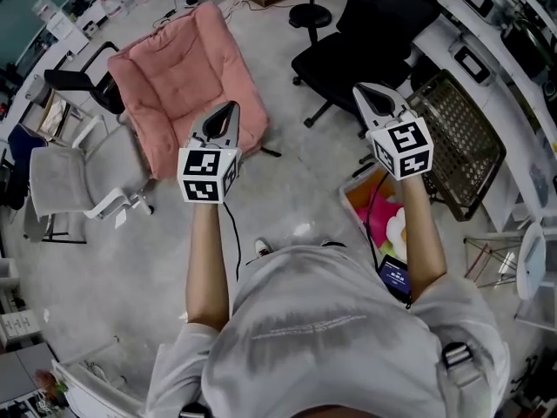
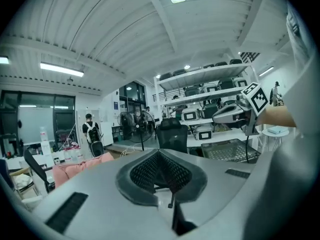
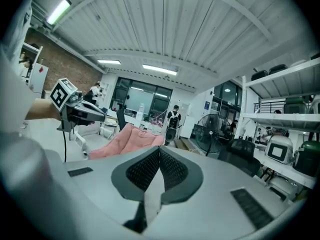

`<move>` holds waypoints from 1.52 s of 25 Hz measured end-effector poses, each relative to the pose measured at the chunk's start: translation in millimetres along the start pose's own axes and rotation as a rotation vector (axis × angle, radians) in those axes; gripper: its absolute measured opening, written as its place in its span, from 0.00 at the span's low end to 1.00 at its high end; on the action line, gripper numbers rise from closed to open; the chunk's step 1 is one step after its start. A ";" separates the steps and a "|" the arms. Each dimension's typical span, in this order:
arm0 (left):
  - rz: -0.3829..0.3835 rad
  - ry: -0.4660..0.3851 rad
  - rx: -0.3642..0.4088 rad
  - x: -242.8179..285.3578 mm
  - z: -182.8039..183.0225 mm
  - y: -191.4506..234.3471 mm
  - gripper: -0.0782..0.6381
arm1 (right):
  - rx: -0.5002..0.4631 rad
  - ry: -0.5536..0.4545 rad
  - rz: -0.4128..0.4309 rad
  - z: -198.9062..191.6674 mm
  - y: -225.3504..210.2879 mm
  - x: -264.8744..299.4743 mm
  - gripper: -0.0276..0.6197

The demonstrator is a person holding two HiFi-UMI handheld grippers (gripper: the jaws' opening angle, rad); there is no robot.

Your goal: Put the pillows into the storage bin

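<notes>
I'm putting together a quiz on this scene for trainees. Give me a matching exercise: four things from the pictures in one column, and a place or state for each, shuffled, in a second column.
Things:
1. pink cushion
2. black office chair
3. wire basket
4. left gripper

Place or state:
A. shut, nothing between its jaws
B. head view, middle right
C. head view, upper left
D. head view, top, right of centre

Pairs: 1-C, 2-D, 3-B, 4-A
</notes>
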State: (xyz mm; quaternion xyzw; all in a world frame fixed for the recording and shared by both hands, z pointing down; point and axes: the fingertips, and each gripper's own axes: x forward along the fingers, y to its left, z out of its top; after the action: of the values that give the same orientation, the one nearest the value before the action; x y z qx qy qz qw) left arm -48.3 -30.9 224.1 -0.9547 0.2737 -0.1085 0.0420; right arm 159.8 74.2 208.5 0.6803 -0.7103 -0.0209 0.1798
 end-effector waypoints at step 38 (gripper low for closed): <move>-0.007 -0.064 0.063 -2.4 47.5 16.5 0.13 | -0.079 -0.030 0.014 24.4 -0.2 21.2 0.08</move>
State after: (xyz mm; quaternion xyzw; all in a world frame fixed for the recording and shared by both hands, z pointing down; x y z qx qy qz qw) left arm -47.9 -42.6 175.2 -0.9569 0.2651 -0.0868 0.0804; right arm 152.8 48.3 190.5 0.6672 -0.7162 -0.0579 0.1963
